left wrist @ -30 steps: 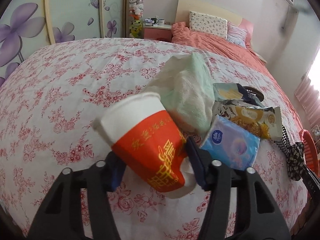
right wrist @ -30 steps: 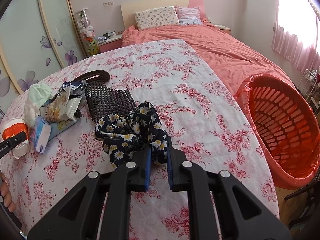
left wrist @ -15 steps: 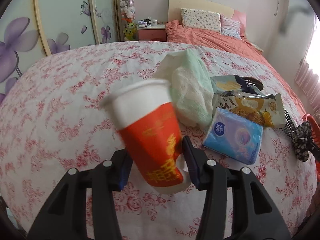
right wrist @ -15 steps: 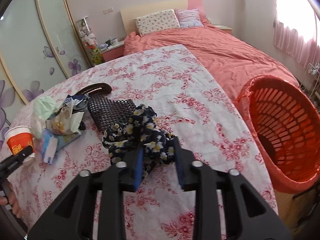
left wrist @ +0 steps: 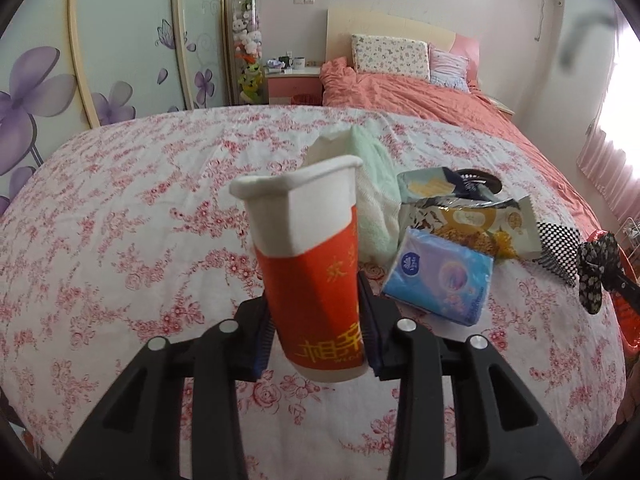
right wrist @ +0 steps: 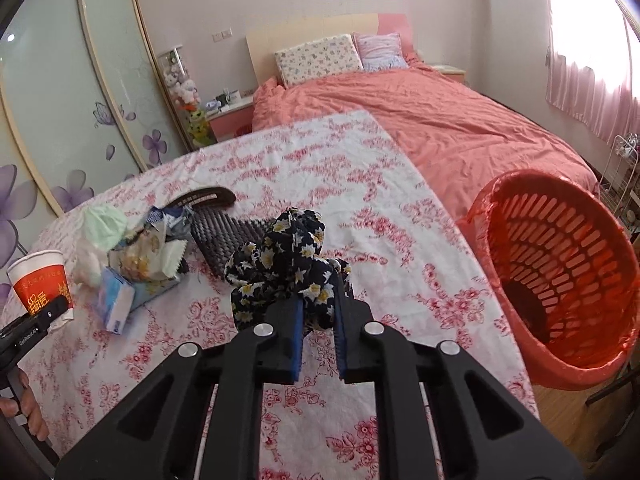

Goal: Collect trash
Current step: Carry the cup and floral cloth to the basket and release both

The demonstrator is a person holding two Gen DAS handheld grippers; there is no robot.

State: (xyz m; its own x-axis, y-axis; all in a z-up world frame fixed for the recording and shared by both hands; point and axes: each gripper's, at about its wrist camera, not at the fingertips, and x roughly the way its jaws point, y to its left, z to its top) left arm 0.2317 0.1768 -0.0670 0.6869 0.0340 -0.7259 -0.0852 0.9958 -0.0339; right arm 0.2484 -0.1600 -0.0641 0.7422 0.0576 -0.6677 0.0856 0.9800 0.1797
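Note:
My left gripper [left wrist: 318, 330] is shut on a red and white paper cup [left wrist: 308, 268], held upright above the floral tablecloth [left wrist: 120, 220]; the cup also shows in the right wrist view [right wrist: 40, 280]. My right gripper [right wrist: 318, 330] is shut on a black floral cloth scrunchie [right wrist: 288, 264], lifted above the table; it shows at the right edge of the left wrist view [left wrist: 596, 264]. An orange laundry-style basket [right wrist: 560, 280] lined with a red bag stands beside the table's right edge.
On the table lie a pale green towel [left wrist: 372, 196], a blue tissue pack [left wrist: 438, 276], a snack wrapper [left wrist: 472, 224], a blue packet [left wrist: 428, 186] and a black hairbrush [right wrist: 224, 232]. A bed with salmon cover [right wrist: 440, 120] lies beyond.
The left gripper raised the cup from tilted to upright, off the table. The right gripper lifted the scrunchie and moved it up, with the basket now closer in view.

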